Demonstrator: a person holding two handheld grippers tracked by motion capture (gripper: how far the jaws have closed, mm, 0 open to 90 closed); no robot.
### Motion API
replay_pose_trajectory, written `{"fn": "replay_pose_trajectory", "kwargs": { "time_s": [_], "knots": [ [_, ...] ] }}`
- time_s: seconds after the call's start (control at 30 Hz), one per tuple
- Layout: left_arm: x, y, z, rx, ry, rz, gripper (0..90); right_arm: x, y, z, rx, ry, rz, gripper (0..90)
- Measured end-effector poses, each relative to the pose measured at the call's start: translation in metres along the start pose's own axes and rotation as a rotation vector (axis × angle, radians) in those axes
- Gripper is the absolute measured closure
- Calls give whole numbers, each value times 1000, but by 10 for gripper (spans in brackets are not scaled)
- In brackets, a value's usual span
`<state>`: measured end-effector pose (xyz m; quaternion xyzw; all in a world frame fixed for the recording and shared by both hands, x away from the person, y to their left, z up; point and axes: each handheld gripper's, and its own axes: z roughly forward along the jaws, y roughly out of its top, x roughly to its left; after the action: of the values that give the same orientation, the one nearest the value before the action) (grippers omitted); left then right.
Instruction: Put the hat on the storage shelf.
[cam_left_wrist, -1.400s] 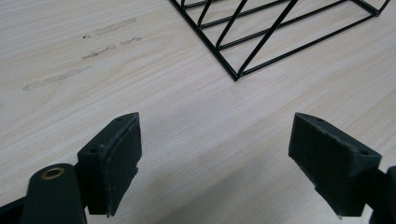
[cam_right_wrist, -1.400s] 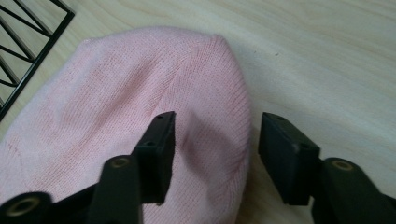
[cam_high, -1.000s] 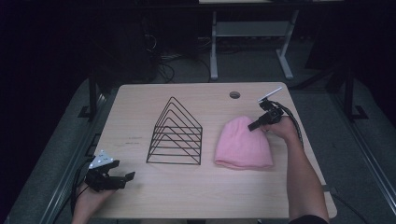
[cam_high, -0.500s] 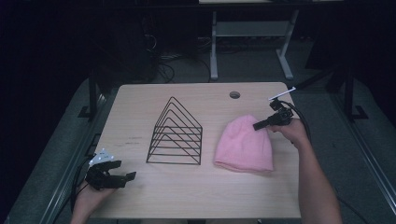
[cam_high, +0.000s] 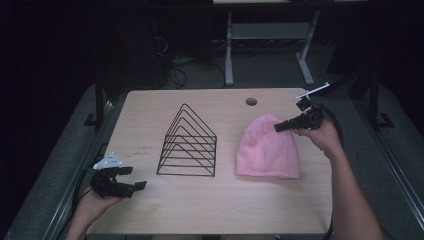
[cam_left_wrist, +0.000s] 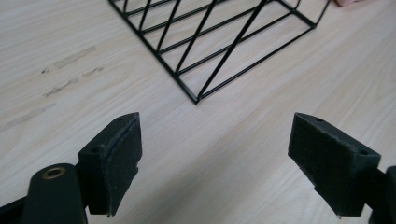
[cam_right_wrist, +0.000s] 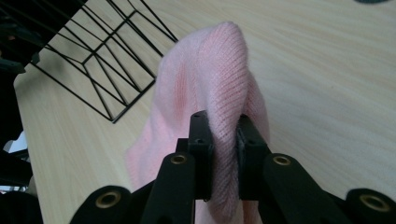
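A pink knitted beanie (cam_high: 267, 149) lies on the right half of the wooden table (cam_high: 220, 200). My right gripper (cam_high: 278, 128) is shut on a fold of the pink beanie (cam_right_wrist: 219, 102) near its upper right edge, and the fabric bulges up between the jaws of the right gripper (cam_right_wrist: 223, 140). My left gripper (cam_high: 137, 186) rests low at the table's front left, held in a hand. In the left gripper view the left gripper (cam_left_wrist: 215, 158) stands open with bare wood between its pads.
A black wire rack (cam_high: 189, 145) shaped like stacked triangles stands at the table's middle; its near corner (cam_left_wrist: 198, 98) lies just ahead of the left gripper. A round cable hole (cam_high: 251, 101) sits near the back edge. A desk frame (cam_high: 265, 45) stands beyond.
My right gripper has drawn to the right and slightly up, pulling the beanie's edge with it. The left gripper has barely shifted.
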<state>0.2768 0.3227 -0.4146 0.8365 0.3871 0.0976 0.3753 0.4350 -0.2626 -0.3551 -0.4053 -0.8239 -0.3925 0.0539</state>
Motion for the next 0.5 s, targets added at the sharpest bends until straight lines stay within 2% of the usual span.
{"fn": "replay_pose_trajectory", "kwargs": {
  "time_s": [0.03, 0.13, 0.17, 0.27, 0.5],
  "knots": [
    [-1, 2, 0, 1, -9, 3, 176, 0, 0, 0, 0, 0, 0, 794],
    [-1, 9, -4, -9, -39, 23, 176, 13, 3, -12, -17, -5, -26, 794],
    [-1, 9, -4, -9, -39, 23, 181, 13, 3, -12, -17, -5, -26, 794],
    [-2, 17, -10, -8, -76, 27, 198, 22, 7, -23, -35, -16, -48, 794],
    [-4, 34, -24, -3, -94, 64, 198, 35, 13, -37, -50, -29, -76, 796]
  ]
}}
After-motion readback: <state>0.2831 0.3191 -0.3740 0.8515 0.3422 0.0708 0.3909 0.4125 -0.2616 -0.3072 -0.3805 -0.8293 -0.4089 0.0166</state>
